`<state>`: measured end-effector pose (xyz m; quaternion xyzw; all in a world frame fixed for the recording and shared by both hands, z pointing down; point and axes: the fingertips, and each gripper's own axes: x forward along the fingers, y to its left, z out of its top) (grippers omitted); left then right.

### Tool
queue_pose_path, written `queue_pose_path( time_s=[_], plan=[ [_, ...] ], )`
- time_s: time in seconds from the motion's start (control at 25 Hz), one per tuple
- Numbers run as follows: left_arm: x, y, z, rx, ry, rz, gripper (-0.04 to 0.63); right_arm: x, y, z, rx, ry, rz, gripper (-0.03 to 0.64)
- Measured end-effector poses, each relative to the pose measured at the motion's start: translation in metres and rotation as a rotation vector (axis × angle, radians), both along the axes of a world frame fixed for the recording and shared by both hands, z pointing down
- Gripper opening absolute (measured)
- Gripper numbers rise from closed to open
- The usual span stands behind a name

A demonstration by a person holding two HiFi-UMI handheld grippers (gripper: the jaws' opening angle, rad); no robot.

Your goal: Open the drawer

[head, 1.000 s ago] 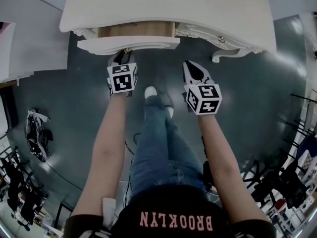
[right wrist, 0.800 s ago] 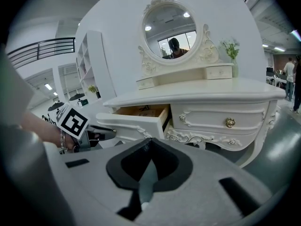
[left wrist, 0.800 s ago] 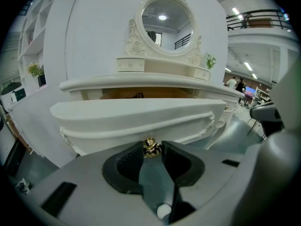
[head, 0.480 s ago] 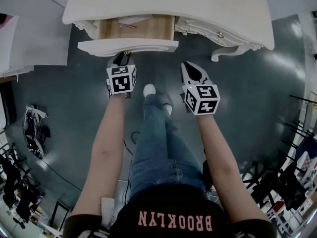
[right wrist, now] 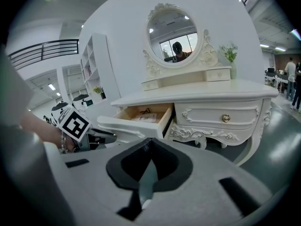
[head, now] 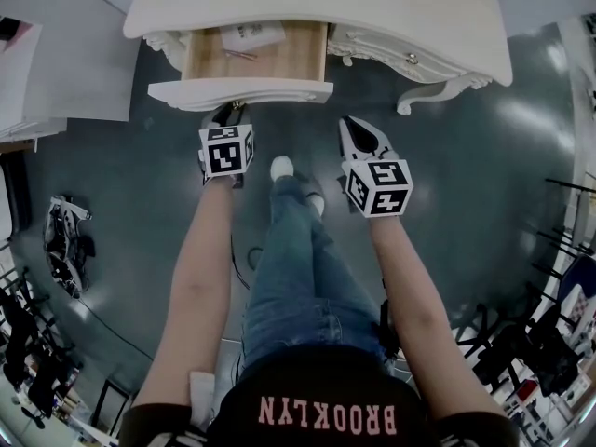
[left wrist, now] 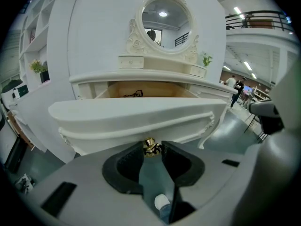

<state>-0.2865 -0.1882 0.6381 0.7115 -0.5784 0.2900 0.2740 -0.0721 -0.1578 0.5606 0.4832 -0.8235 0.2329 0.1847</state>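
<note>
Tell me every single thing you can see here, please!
dressing table: one, white, in front of the person
mirror: one, oval, white frame, on the table top
left drawer: one, white front, wooden inside, pulled open
paper: one, white, inside the left drawer
gold knob: one, on the left drawer's front
right drawer: one, white, closed
plant: one, green, beside the mirror
shelf unit: one, white, left of the table
floor: dark grey
jeans: one pair, blue, on the person's legs
shoe: one showing, white
left gripper: one, grey, shut on the gold knob
right gripper: one, grey, shut, empty
</note>
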Motion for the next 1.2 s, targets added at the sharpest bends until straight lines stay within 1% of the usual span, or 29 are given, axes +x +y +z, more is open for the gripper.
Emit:
queue_pose_path(
  time_s=[0.64, 0.84, 0.96, 1.04, 1.2],
  plan=[
    [0.0, 0.045, 0.0, -0.012, -0.004, -0.02, 0.115, -0.007, 0.035, -0.002, 0.003, -0.013, -0.032, -0.003],
    [-0.001, 0.047, -0.001, -0.027, -0.01, -0.042, 0.115, -0.009, 0.047, -0.007, 0.008, -0.016, -0.052, -0.003],
    [-0.001, 0.048, -0.002, -0.023, -0.013, -0.051, 0.115, -0.004, 0.053, -0.01, 0.008, -0.02, -0.04, -0.003],
    [-0.002, 0.049, -0.003, -0.029, -0.016, -0.058, 0.115, -0.002, 0.056, -0.011, 0.007, -0.013, -0.036, -0.003],
    [-0.002, 0.05, -0.003, -0.052, -0.02, -0.087, 0.118, -0.002, 0.056, -0.018, 0.021, 0.018, -0.06, -0.003]
  ],
)
